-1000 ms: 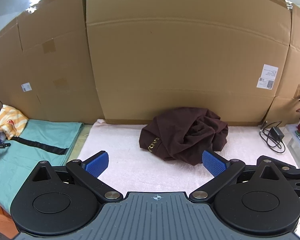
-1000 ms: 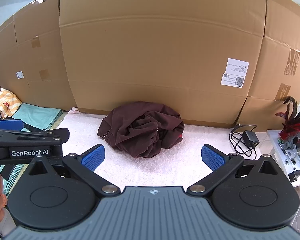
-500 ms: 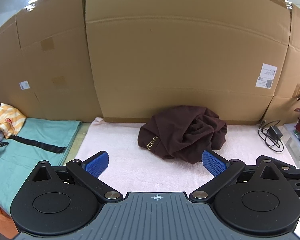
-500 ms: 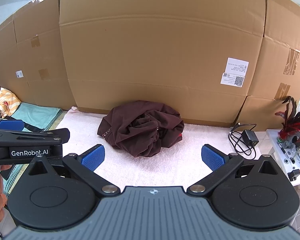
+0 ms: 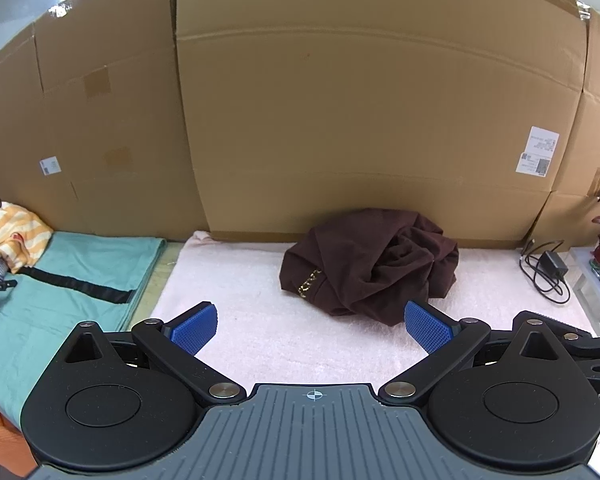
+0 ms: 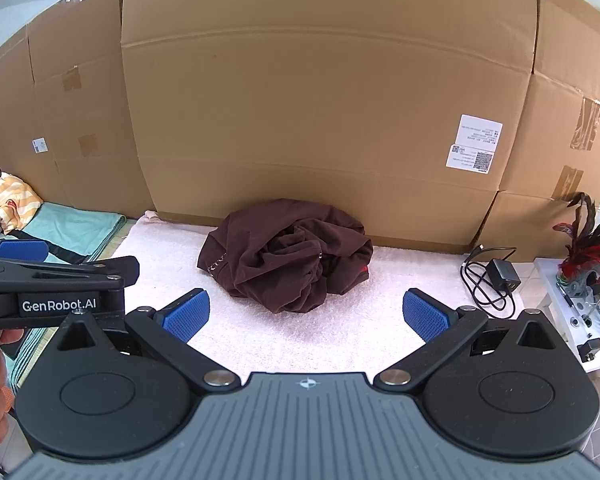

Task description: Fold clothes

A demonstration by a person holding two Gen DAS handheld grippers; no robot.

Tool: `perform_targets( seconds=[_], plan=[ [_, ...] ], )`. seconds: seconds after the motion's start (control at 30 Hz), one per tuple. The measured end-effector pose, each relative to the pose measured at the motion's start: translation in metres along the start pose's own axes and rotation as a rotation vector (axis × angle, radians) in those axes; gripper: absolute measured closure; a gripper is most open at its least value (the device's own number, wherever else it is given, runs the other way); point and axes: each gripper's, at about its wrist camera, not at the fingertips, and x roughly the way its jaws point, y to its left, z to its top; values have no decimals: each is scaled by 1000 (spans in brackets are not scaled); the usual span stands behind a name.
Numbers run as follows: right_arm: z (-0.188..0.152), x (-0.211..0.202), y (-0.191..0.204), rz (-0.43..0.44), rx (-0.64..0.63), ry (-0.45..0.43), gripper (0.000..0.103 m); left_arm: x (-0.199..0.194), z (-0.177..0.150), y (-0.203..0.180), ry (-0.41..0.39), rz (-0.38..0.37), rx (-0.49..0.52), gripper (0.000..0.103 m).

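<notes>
Ahead, both claws, left claw [image 5: 311, 326] and right claw [image 6: 306, 316], spread, bare pink towel [image 5: 260, 344] before crumpled maroon garment [image 5: 370, 266].

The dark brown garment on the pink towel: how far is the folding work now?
Done: nothing visible; the dark brown garment lies crumpled in a heap on the pink towel, against the cardboard wall.
In hand: nothing; the left gripper and right gripper are open and short of the heap.
Left: grasp it, spread it flat, then fold.
</notes>
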Motion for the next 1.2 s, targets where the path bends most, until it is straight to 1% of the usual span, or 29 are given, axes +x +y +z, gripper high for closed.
perform_targets(
  seconds=[0.43, 0.83, 0.97, 1.2],
  plan=[
    [6, 11, 8, -12, 6, 25, 1, 15, 8, 12, 17, -21, 6, 0],
    [17, 36, 20, -42, 28, 50, 1, 44, 19, 28, 52, -50, 22, 0],
    [20, 47, 25, -58, 35, 63, 1, 58, 23, 35, 70, -65, 28, 0],
    [21, 67, 26, -78, 32, 100, 1, 89, 27, 37, 135, -78, 34, 0]
  ],
)
